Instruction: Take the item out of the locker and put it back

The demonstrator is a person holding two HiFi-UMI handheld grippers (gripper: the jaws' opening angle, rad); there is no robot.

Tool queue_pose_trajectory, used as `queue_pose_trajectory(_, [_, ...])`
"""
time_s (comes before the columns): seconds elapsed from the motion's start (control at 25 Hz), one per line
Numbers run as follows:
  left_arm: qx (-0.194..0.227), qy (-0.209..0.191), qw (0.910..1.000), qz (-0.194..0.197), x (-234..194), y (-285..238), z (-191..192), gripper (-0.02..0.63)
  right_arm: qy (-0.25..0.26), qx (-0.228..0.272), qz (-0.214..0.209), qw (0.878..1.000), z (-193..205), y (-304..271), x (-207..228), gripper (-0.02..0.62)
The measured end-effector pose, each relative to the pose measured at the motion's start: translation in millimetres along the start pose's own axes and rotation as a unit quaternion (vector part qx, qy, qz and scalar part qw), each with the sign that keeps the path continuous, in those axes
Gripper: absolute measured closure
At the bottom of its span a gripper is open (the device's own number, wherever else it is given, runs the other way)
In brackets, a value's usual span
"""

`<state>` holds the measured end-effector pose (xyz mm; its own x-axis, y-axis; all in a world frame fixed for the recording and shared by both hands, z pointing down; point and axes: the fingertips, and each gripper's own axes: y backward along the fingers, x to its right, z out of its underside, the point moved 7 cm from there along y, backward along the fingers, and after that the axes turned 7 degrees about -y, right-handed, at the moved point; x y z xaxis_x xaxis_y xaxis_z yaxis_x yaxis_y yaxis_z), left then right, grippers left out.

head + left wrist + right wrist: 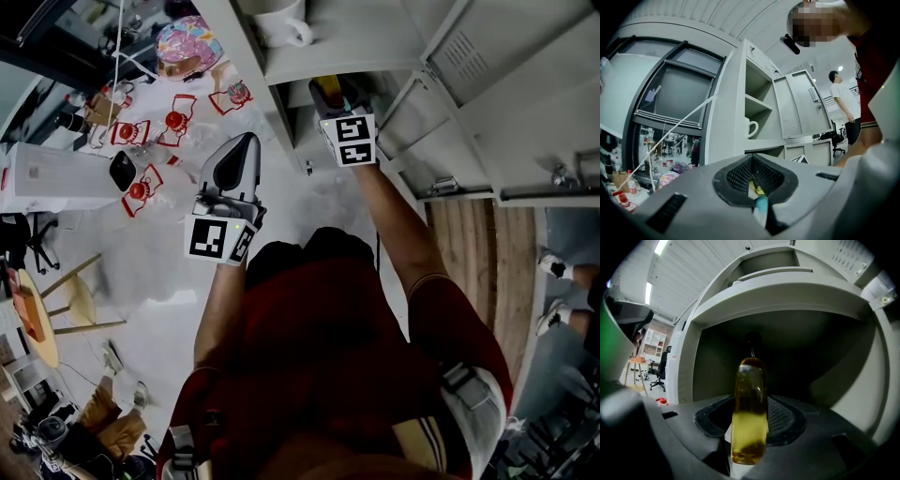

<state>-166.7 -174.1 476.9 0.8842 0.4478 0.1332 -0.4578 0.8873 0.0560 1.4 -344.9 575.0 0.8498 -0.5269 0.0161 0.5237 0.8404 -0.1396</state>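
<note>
Grey metal locker (281,75) fills the head view. Your right gripper (337,97) reaches into a lower compartment, beneath a shelf holding a white mug (281,23). Your left gripper (247,141) hangs outside, well apart. Left gripper view: its jaws are pressed together with nothing held, and the mug shows side-on beyond them. Right gripper view: only here is the grip plain, with the jaws clamped on a bottle (749,413) of yellow liquid, upright inside the dark compartment.

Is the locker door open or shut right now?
Open. The locker door stands swung out to the side, leaving the white mug inside exposed.
</note>
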Motion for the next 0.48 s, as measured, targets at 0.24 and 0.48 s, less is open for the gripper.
queue_pose_trajectory(0.24, [-0.003,-0.002,1.0,0.005,2,-1,2,0.6,-0.029,0.019,0.002,0.999,4,-7,2,0.407])
queue_pose_trajectory(0.48, [-0.005,-0.002,1.0,0.004,-1,0,5,0.6,-0.036,0.031,0.005,0.999,8,-14,0,0.407])
